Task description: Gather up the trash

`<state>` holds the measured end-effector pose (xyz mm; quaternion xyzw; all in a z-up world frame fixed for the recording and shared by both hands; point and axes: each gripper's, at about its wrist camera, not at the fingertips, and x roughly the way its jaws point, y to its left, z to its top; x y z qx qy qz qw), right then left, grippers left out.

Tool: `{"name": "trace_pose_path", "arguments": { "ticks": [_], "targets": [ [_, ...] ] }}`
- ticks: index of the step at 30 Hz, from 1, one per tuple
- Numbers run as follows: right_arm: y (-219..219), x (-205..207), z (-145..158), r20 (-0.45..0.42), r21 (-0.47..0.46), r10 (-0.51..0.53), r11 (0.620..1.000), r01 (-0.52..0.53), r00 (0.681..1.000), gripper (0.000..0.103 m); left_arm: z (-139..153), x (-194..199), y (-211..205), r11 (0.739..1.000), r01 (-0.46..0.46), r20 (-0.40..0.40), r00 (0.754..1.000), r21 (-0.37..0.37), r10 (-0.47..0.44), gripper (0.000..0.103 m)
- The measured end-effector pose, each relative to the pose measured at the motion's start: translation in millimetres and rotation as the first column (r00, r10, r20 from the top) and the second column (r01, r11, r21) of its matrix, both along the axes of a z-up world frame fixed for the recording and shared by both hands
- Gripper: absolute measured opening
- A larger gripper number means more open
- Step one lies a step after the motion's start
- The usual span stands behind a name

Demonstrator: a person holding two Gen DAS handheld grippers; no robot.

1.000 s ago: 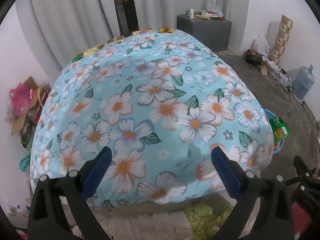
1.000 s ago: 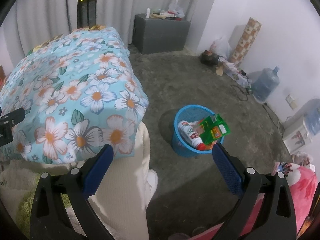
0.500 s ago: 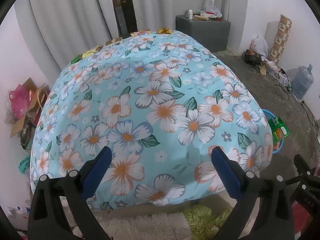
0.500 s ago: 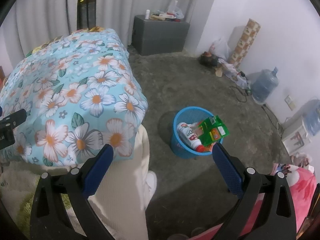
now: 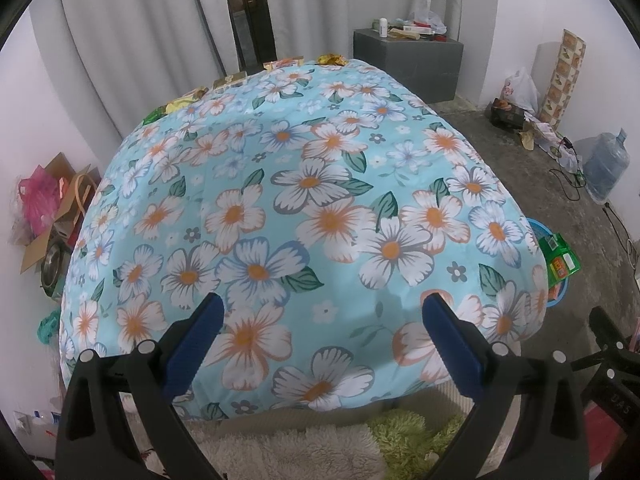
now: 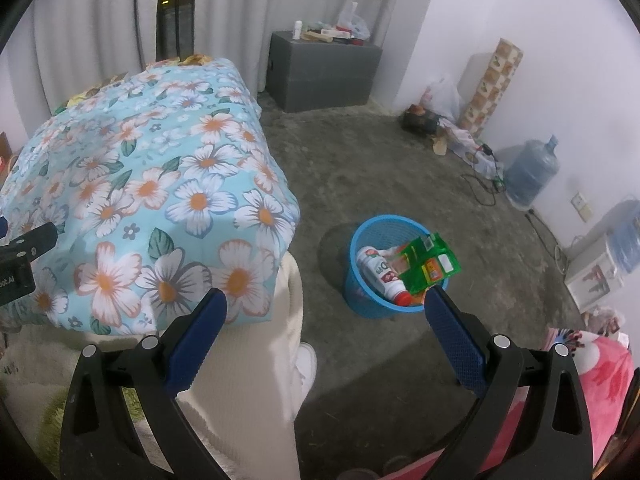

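A blue mesh bin (image 6: 378, 236) stands on the floor right of the bed, holding a white bottle (image 6: 380, 274) and a green packet (image 6: 428, 266); its edge (image 5: 538, 226) and the green packet (image 5: 558, 254) show past the bed in the left wrist view. Several wrappers (image 5: 330, 59) lie along the far edge of the flowered bedspread (image 5: 304, 208). My left gripper (image 5: 320, 316) is open and empty over the near end of the bed. My right gripper (image 6: 322, 312) is open and empty, above the floor just short of the bin.
A grey cabinet (image 6: 324, 72) with bottles stands by the far wall. A water jug (image 6: 530, 176), cables and bags (image 6: 440, 120) line the right wall. Cardboard and pink bags (image 5: 44, 204) sit left of the bed. A person's cream trouser leg (image 6: 244, 380) stands near the right gripper.
Both views have shifted only slightly; the bed and the bin sit a touch lower in frame. Both grippers stay open and empty.
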<state>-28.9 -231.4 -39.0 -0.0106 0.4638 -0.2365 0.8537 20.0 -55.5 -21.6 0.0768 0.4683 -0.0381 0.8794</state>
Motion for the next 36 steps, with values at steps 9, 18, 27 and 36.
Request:
{"name": "trace_pose_path", "arguments": {
  "ticks": [9,18,27,36],
  "targets": [
    [0.2,1.1,0.0,0.0,0.0,0.001,1.0,-0.001,1.0,0.095,-0.8,-0.3,0.6,1.0,0.002,0.001,1.0,0.0,-0.002,0.097],
    [1.4,2.3,-0.1,0.001,0.0,-0.001,1.0,0.001,1.0,0.095,-1.2,0.2,0.1,1.0,0.0,0.0,1.0,0.001,0.0,0.097],
    [1.9,1.1,-0.6,0.001,0.0,-0.002,1.0,0.002,1.0,0.095,-1.6,0.4,3.3,1.0,-0.004,-0.001,1.0,0.006,0.004,0.097],
    [3.1,1.1,-0.9,0.002,0.001,-0.004,1.0,0.004,1.0,0.095,-2.6,0.1,2.9,1.0,-0.004,-0.002,1.0,0.006,0.004,0.097]
  ]
}}
